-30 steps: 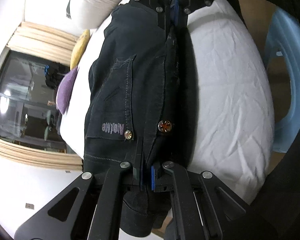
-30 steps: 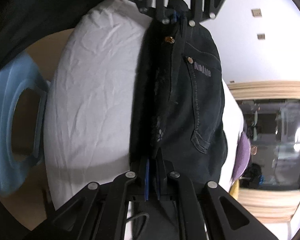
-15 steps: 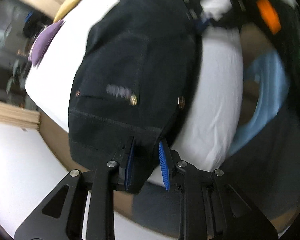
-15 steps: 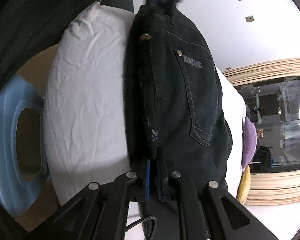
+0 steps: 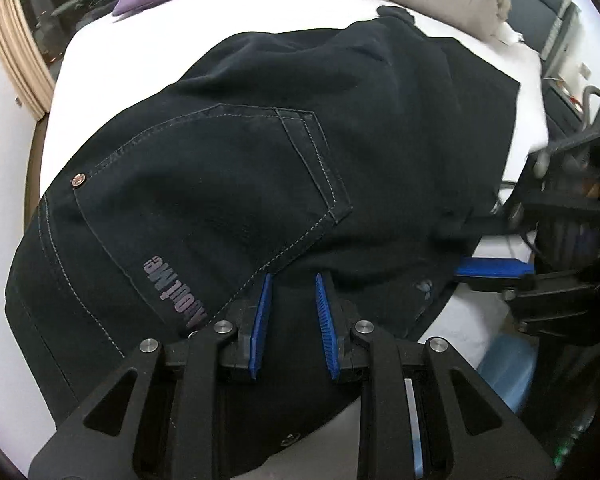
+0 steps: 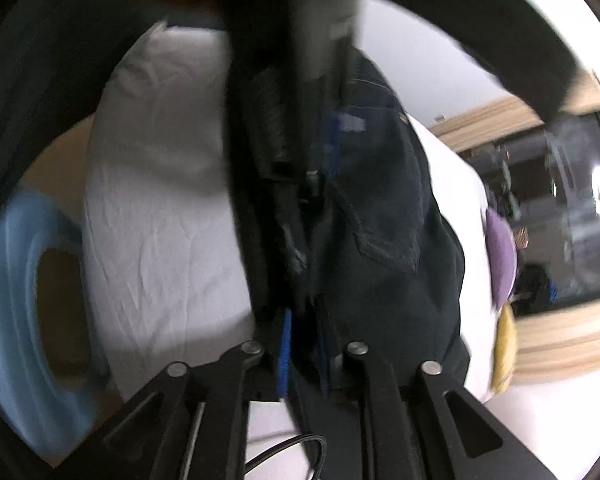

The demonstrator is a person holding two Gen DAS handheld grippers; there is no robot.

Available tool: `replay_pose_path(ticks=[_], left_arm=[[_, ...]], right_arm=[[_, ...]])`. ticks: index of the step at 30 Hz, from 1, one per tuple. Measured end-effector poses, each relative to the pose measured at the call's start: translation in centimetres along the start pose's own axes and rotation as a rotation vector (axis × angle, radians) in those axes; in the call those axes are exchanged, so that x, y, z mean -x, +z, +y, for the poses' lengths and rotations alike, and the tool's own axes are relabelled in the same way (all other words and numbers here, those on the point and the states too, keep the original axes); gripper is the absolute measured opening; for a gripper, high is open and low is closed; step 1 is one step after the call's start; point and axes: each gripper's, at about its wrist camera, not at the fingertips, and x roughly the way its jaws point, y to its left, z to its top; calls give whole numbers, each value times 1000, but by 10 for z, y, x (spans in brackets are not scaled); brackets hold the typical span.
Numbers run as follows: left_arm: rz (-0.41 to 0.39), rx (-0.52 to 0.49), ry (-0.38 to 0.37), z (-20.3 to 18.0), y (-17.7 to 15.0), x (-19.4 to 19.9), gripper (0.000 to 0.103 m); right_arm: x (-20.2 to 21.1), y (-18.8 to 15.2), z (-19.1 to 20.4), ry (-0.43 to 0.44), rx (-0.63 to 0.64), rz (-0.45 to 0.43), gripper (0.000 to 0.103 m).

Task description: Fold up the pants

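Pants released onto bed, fold half set.
Dark pants [image 5: 260, 184] lie doubled on the white bed [image 5: 112, 60]; left tongs [image 5: 292, 312] spread, right tongs [image 6: 304, 344] just opening, cloth between. Risk: a pad snagging the hem on withdrawal could drag the fold open.

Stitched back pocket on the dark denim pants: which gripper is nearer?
Left. The left gripper sits at the stitched back pocket's lower edge; the right gripper is off at the dark denim pants' far edge. Both have just been opening, cloth between their jaws.
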Motion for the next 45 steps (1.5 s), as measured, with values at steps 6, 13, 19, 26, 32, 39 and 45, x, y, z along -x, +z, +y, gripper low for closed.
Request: replay_pose_path(ticks=[6,13,19,26,32,39,45], left_arm=[[24,51,-33,3,3,-2,22],[32,90,-22,6,10,-10,22],[46,102,-17,7,11,-12,22],[62,101,-12,6,18,-16,22],[61,91,-4,5,20,-18,22],[53,87,1,4,20,-19,22],[51,86,8,1,19,-19,22]], right_arm=[[24,-69,-109,184,-715,-109,68],[-14,-284,-250,275,-1773,-288,65],[-78,-387,-282,303,-2218,-372,55],[-127,-414,-292,318,-2376,-309,49],[-136,-412,-289,373,-2355,-304,41],[-124,-411,-296,361,-2340,-339,35],[-130,-404,-302,394,-2325,-351,35]])
